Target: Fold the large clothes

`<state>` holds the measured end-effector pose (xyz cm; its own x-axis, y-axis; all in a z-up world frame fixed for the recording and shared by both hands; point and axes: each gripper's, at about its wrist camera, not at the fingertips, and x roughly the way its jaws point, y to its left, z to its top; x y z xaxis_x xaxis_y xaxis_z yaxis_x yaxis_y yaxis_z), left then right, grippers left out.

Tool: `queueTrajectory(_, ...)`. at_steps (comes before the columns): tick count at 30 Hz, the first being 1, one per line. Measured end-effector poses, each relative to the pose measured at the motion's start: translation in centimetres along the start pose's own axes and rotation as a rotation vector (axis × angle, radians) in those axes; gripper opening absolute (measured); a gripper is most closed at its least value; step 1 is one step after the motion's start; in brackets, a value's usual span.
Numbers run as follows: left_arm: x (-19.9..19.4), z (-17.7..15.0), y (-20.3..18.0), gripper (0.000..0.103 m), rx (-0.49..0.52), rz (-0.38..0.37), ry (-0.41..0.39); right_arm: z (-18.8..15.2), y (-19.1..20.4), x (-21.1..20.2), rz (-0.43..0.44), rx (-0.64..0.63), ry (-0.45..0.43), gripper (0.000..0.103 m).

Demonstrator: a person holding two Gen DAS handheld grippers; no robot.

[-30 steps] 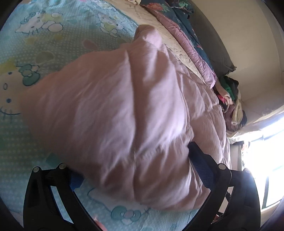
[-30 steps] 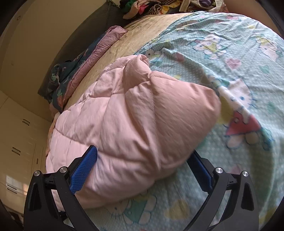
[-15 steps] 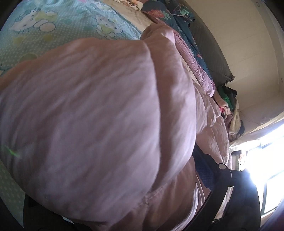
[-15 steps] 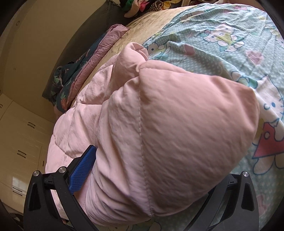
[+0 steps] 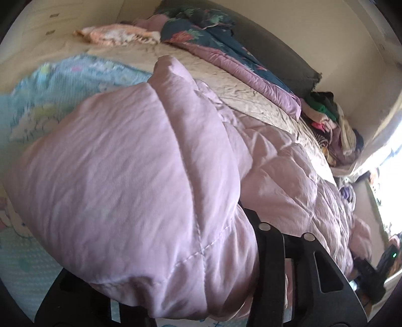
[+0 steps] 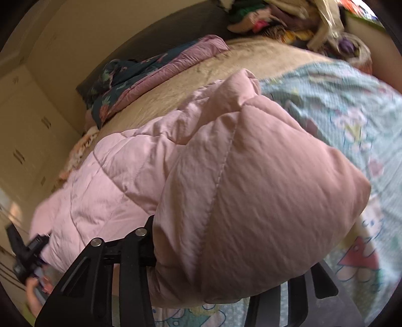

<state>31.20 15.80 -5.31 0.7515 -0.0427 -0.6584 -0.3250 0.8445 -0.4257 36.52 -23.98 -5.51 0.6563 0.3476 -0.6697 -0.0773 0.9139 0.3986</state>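
Pink quilted padded coat [image 5: 140, 191] lies on the bed, on a light blue cartoon-print sheet [image 5: 62, 83], and one puffy end is bunched between both tongs. The left tongs [image 5: 176, 289] are closing on this fold, and the right tongs [image 6: 213, 276] are closing on it too; the fabric fills both gaps and bulges over the black fingers [image 6: 133, 276]. Beyond the coat's far edge, a beige bedspread [image 5: 226, 83] is bare. A rolled floral blanket [image 6: 140, 83] borders it, with piled clothes [image 6: 289, 22] near.
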Motion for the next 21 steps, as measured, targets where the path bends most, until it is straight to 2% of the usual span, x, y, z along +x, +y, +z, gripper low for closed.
queueTrajectory(11,-3.5,-0.1,-1.3,0.031,0.113,0.029,-0.032,-0.3,3.8,-4.4,-0.034,-0.200,-0.086,0.032)
queueTrajectory(21,-6.4,-0.8,-0.9,0.031,0.146,0.026,-0.044,-2.0,4.3,-8.0,-0.016,-0.224,-0.101,0.032)
